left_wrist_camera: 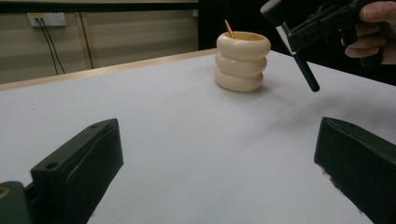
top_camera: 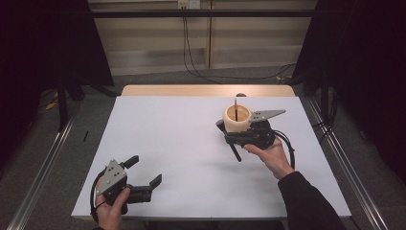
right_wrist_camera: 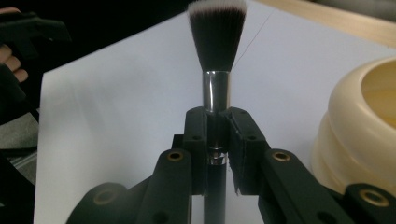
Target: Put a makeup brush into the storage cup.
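- White tabletop [top_camera: 191, 158], dark curtains behind: a makeup brush [right_wrist_camera: 216, 56] is clamped by its handle in the right gripper [right_wrist_camera: 216, 135].
- Just beside it a cream ringed holder [top_camera: 238, 119] is seen, one stick inside.
- Well apart, the left gripper [top_camera: 143, 173] is held open, empty.

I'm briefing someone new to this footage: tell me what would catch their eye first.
The makeup brush stands out, clamped between the jaws of the right gripper, its dark white-tipped bristles fanned above them. Just beside it, at the far right of the white table, stands a cream ribbed holder with a thin stick in it. The left gripper rests open at the near left corner.
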Motion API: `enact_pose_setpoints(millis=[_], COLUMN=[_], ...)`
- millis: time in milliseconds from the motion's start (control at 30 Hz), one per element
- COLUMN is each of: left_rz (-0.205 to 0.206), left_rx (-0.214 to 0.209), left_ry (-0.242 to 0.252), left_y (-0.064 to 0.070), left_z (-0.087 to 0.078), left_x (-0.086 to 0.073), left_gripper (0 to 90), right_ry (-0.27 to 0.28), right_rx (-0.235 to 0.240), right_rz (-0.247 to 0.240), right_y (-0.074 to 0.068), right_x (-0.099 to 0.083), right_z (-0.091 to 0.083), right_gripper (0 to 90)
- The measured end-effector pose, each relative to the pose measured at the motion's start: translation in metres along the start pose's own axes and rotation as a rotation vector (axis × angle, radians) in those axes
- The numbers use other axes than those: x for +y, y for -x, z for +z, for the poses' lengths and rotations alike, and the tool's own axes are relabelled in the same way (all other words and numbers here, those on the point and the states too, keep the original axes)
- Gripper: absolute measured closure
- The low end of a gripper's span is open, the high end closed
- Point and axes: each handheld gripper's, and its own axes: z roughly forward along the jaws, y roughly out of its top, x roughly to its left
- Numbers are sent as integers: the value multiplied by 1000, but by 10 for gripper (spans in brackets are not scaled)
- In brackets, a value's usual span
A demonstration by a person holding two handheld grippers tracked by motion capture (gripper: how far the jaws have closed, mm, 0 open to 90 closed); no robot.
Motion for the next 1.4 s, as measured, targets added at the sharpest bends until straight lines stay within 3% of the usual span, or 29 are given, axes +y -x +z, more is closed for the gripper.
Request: enact_pose_setpoints(millis=[300,800,1200,1400], left_rz=[-1,-5,-1,-1], left_rx=[7,2,2,4], left_ry=[-1,5,1,1], left_y=[0,0,-1,-1], left_z=[0,0,0,0], left_x=[0,0,0,0], left_gripper=[10,10,10,10], right_ry=[108,213,237,218], right_rx=[-5,1,-13,-37], right_rz=[-4,-6,0,-5], right_y=[0,-1,3,8], right_x=[2,5,13,18], right_z=[-8,-16,-18,-21], right_gripper=[778,778,778,778])
